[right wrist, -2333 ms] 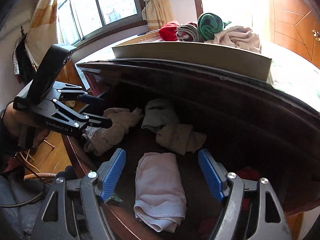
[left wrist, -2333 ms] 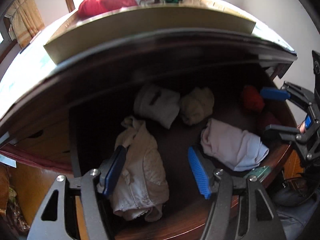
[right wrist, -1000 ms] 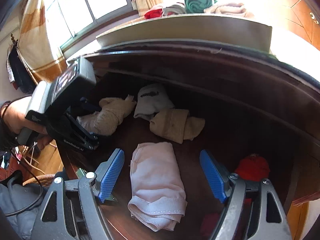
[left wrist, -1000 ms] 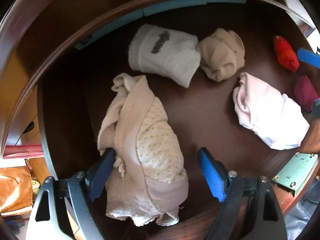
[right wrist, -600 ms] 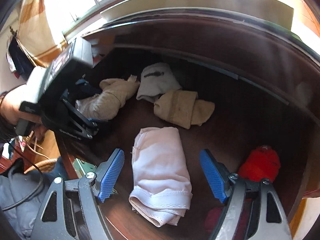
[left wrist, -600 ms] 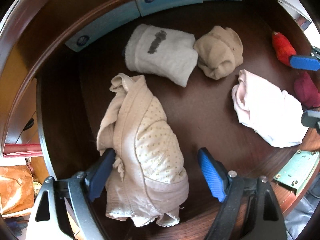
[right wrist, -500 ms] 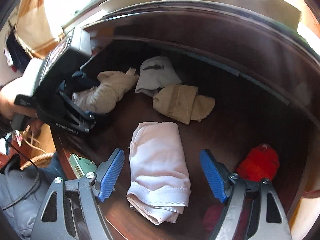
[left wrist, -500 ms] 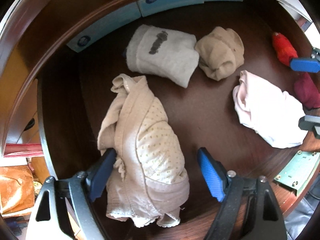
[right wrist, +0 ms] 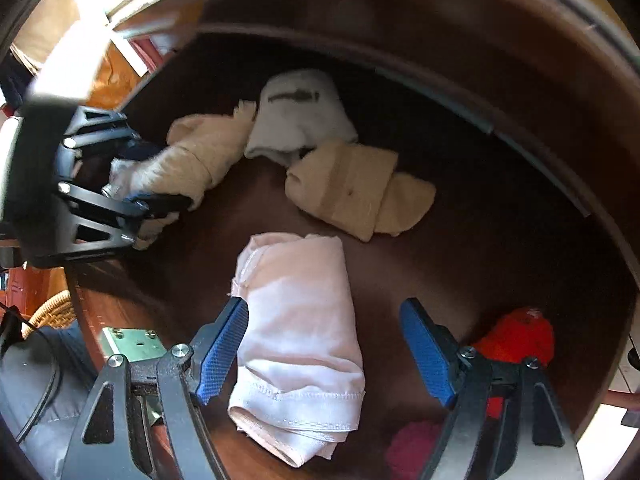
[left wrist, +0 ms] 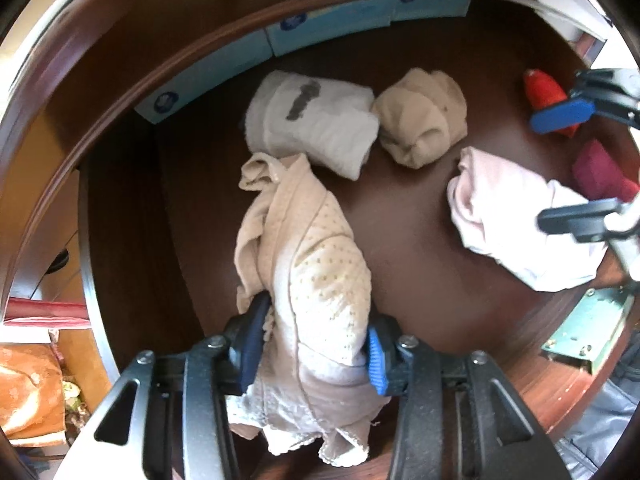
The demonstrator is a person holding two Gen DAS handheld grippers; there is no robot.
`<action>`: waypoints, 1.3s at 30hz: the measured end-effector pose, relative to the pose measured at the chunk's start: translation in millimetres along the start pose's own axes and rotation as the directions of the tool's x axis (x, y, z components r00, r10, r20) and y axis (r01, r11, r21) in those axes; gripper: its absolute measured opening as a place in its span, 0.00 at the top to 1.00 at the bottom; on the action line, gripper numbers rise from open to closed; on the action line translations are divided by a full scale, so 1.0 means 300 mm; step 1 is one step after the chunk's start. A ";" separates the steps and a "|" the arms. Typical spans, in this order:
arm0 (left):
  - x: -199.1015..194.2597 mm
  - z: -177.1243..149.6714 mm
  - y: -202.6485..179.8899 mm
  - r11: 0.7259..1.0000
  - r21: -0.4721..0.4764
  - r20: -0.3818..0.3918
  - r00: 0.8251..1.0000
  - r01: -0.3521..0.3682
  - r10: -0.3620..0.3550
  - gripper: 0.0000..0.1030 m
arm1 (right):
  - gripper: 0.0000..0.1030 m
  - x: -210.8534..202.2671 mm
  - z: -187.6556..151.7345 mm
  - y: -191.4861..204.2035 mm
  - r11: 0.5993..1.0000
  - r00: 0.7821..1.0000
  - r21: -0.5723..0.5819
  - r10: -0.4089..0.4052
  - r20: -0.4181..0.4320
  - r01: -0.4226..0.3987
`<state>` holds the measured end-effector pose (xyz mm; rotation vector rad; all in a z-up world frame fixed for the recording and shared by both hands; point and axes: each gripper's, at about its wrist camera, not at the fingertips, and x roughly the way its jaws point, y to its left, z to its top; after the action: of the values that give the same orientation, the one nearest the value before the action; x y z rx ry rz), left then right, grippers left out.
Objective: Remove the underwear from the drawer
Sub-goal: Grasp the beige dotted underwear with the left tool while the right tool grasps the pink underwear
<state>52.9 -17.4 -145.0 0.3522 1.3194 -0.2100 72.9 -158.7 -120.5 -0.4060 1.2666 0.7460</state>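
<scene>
A dark wooden drawer [left wrist: 400,240] holds several folded garments. My left gripper [left wrist: 316,344] points down into it and its jaws are closing: the blue pads pinch the near end of a beige dotted underwear [left wrist: 316,272], which still lies on the drawer bottom. The right wrist view shows the same left gripper [right wrist: 156,176] squeezing that beige underwear [right wrist: 192,160]. My right gripper [right wrist: 322,308] stands open astride a folded pale pink underwear [right wrist: 296,320]; its left pad is at the cloth's edge and the right pad is well clear.
A white rolled garment [left wrist: 312,128] and a tan bundle [left wrist: 420,124] lie further back. A red roll [left wrist: 540,88] and a dark red one [left wrist: 600,172] sit at the right. Blue-and-white boxes [left wrist: 320,24] line the back wall. A metal lock plate [left wrist: 584,332] sits on the front rim.
The left jaws have narrowed from wide open onto the beige underwear, bunching it. The right gripper has tipped down and come lower over the pink underwear, still open.
</scene>
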 end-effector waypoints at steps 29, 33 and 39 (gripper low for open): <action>-0.049 -0.023 0.102 0.994 -0.042 0.063 0.993 0.100 -0.097 0.60 | 0.56 0.225 0.099 0.059 0.996 0.984 -0.061 0.051 -0.170 -0.063; -0.060 -0.032 0.124 0.991 -0.068 0.094 0.989 0.119 -0.112 0.61 | 0.73 0.221 0.065 0.059 0.993 0.988 -0.050 0.096 -0.121 -0.103; -0.079 -0.048 0.155 0.987 -0.093 0.148 0.982 0.130 -0.116 0.63 | 0.83 0.175 0.054 0.073 0.990 0.992 -0.073 0.123 -0.017 -0.124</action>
<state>50.2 30.1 -118.8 0.1654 1.2064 -0.2656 74.9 -118.1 -163.5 -0.3951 1.2871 0.8992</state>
